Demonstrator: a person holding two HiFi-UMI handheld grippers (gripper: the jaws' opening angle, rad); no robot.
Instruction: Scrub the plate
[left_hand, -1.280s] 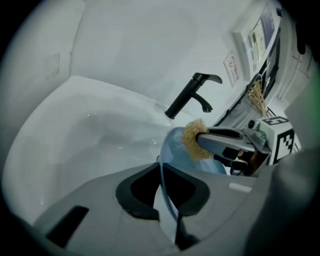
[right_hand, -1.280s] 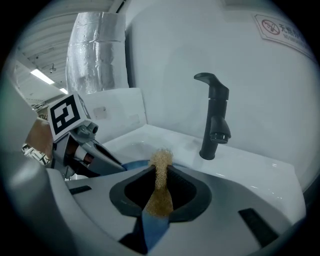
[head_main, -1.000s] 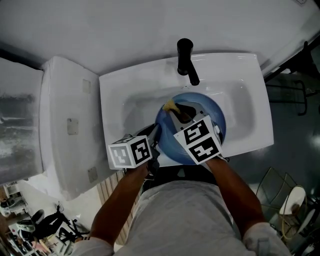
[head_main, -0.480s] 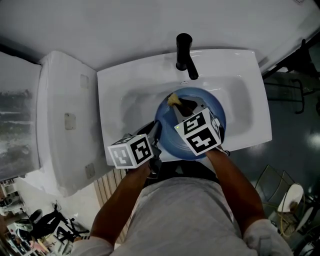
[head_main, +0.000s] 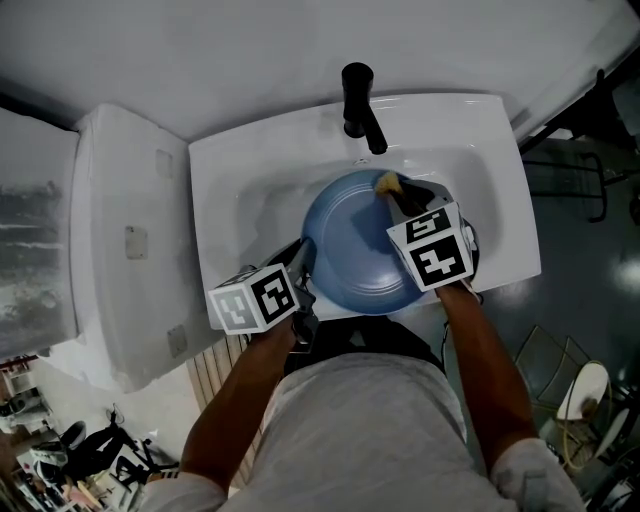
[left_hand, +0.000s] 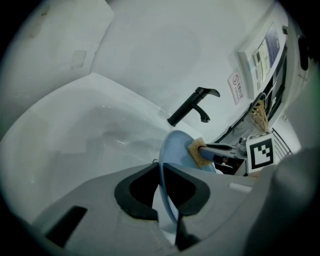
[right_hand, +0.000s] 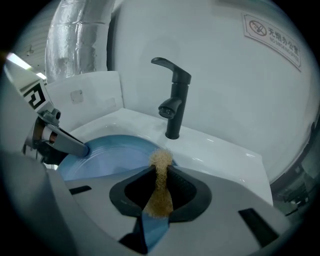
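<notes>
L gripper (left_hand: 162, 175): clamped on blue plate (head_main: 350, 255) rim.
R gripper (right_hand: 161, 175): pinches tan sponge (head_main: 386, 182), at plate's far edge.
Sink (head_main: 228, 165): holds plate.
Wall sign (right_hand: 272, 33): text unreadable.

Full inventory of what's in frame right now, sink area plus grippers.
plate: one, blue, in the sink basin
sponge: one, tan, against the plate's far right edge
faucet: one, black, behind the basin
sink: one, white, centre
white unit: one, white, left of the sink
duct: one, silver, by the wall at far left
wall sign: at least one, white, right of the faucet
left gripper: one, grey, shut on the plate's rim
right gripper: one, grey, shut on the sponge
forearms: two, bare, bottom of head view
</notes>
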